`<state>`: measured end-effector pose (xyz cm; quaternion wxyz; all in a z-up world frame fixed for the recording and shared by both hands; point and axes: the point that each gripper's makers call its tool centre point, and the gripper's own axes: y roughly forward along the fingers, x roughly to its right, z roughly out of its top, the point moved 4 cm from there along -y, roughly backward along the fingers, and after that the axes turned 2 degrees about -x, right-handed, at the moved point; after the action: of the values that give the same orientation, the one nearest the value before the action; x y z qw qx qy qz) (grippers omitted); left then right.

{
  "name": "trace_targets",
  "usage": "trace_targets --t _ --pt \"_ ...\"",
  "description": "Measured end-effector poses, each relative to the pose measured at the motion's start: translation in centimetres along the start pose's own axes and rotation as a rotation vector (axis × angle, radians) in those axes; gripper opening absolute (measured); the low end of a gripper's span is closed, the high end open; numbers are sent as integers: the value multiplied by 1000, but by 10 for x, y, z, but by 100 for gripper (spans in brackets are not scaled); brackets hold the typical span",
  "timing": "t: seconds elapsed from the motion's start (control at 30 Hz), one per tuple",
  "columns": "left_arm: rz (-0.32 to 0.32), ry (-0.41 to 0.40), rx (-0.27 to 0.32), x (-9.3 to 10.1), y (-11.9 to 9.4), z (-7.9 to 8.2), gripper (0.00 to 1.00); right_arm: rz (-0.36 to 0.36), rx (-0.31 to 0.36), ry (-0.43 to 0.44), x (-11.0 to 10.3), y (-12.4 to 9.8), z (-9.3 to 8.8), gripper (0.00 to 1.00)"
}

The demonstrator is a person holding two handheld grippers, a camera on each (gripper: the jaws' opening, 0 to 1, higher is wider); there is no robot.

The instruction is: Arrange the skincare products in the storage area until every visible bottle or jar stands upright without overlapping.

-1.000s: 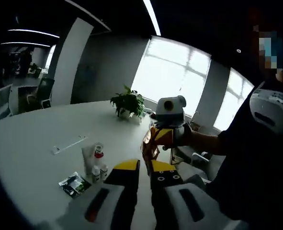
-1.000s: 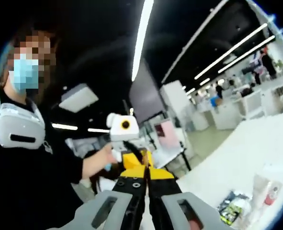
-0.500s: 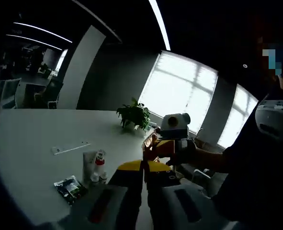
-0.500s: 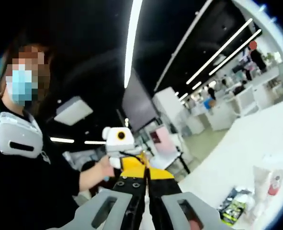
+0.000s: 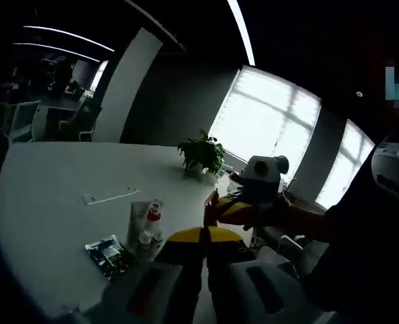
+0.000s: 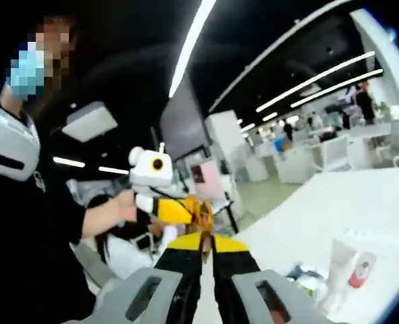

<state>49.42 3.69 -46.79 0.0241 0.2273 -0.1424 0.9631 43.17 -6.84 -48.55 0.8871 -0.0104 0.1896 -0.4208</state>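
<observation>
Left yellow-and-black gripper: jaws pressed together, holding nothing. Right yellow-and-black gripper: jaws pressed together, holding nothing. Both held above the near edge of the round white table. White upright tube, red-capped bottle and dark flat sachet: clustered near that edge. Green potted plant: far edge.

Bottles stand beside a sachet (both on the table).

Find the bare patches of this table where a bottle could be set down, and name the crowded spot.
The white table lies bare from the flat white strip back to the potted plant, and along its left side. The crowded spot is the near middle: a white tube, a red-capped bottle, small bottles and a dark packet cluster together.
</observation>
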Motion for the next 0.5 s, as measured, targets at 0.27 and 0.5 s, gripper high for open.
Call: trace_targets --t 0.27,0.5 --pt "-10 -115 -48 -33 -3 -15 0 -37 -35 30 8 -10 -21 2" --pt "-24 -221 -116 -78 3 -32 0 -98 -126 -49 13 -18 -44 12"
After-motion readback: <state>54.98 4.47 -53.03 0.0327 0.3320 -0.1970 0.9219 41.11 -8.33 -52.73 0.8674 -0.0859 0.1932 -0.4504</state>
